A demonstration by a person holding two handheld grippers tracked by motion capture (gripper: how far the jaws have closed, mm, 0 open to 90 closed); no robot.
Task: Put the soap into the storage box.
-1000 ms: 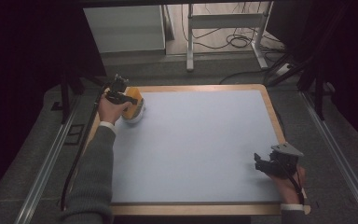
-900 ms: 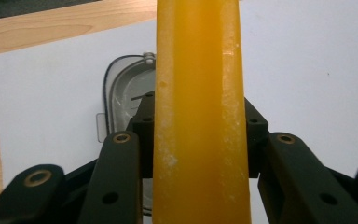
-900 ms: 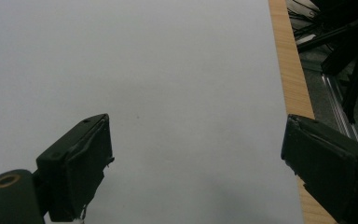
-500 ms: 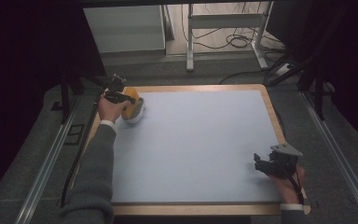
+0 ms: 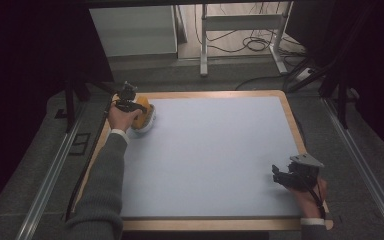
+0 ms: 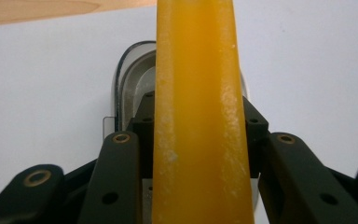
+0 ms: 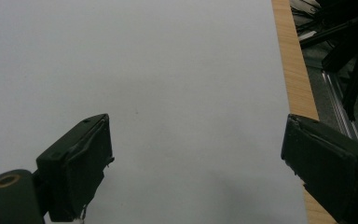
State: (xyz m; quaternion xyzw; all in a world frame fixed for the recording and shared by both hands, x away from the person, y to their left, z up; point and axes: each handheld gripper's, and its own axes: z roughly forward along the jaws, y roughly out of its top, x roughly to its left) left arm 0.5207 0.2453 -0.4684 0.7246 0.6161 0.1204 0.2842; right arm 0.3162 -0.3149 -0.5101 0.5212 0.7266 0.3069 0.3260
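At the far left corner of the desk (image 5: 215,150), the left tool (image 5: 130,102) is clamped on a yellow piece (image 6: 198,116) that stands over a clear, round container (image 6: 130,84) resting on the pale mat. The right tool (image 5: 289,176) hovers near the desk's near right corner, its jaws wide apart with nothing between them.

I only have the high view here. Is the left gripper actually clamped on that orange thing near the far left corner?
Observer: Yes. The left gripper is shut on the orange handle, a jaw on each side.
Operator: What's under it?
Observer: A clear, rounded base resting on the white mat.
Operator: And the right gripper?
Observer: The right gripper is wide open with bare mat between its jaws, next to the wooden edge.
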